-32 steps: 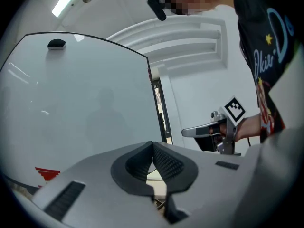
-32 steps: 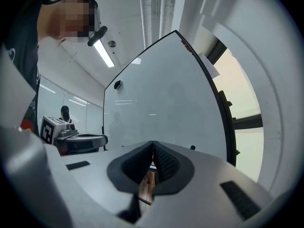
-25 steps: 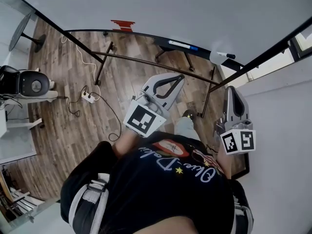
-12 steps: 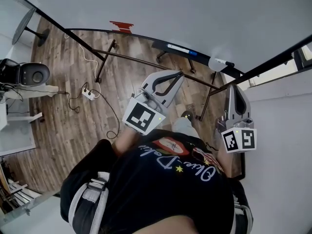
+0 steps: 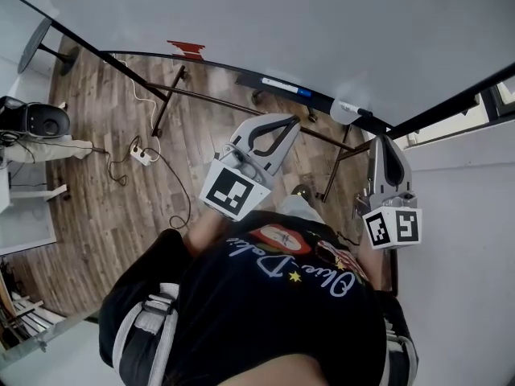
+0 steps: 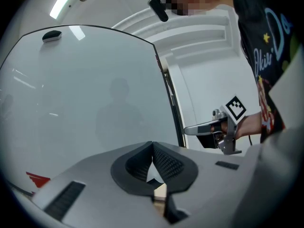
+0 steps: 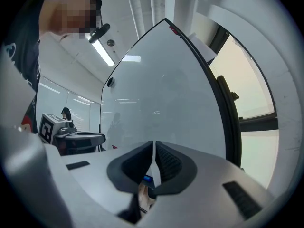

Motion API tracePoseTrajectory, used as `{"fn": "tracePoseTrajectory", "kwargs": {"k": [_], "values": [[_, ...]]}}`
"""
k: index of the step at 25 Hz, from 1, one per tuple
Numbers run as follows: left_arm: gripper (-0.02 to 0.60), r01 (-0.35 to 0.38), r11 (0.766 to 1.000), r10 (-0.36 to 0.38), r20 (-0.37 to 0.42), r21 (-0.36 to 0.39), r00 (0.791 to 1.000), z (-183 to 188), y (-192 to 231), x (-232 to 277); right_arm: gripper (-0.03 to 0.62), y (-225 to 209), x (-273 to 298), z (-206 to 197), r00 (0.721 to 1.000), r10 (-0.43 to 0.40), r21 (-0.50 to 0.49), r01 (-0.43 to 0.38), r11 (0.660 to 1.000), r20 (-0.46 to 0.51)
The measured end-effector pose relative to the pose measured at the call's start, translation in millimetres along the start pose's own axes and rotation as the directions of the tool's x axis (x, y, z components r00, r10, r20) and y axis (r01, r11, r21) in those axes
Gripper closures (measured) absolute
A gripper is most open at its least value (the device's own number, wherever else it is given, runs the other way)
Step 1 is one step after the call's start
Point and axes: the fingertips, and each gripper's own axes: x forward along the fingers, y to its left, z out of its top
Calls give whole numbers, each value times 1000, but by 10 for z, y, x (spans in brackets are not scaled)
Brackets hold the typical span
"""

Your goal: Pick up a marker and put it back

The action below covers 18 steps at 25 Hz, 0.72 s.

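Head view, looking down past the torso at a whiteboard (image 5: 306,14) with a ledge (image 5: 241,77) along its lower edge. Marker (image 5: 283,86), white with a blue end, lying flat on the ledge, left of an eraser (image 5: 344,111). Left gripper (image 5: 291,125) held in front of the chest, below the marker and well apart from it; jaws pressed together at the tips, with nothing between them. Right gripper (image 5: 384,145) held upright at the right, near the eraser end of the ledge but not touching it; jaws drawn almost together with only a thin slit between, pinching nothing. In the right gripper view, a blue speck visible through the opening behind the tips, possibly the marker's end, too small to confirm. Step in hand, by judgement: the approach before the pick, with the marker not yet touched and the task barely begun. Next move likely calling for spreading one claw, carrying it to the ledge, straddling the barrel across its length near the middle, then closing. Risks to guard against: nudging the round barrel with a fingertip and rolling it along or off the ledge; knocking the eraser if reaching in from the right; closing too near the blue end and tipping the marker on lifting.
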Motion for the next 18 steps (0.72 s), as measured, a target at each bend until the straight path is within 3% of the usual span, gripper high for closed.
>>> {"fn": "tracePoseTrajectory", "kwargs": {"k": [9,13,18], "values": [[577,-21,1000,21,-7,1,1000,-7,-39,357,554,-228,141,-35,997,66,-17,-67,998,-46],[578,-8,998,9,-8,62,1000,-1,-30,462,513,-236,241,-105,993,92,-34,-95,995,-80],[578,18,999,-18,6,51,1000,22,40,555,476,-253,374,-238,988,76,-42,-83,996,-136]]}}
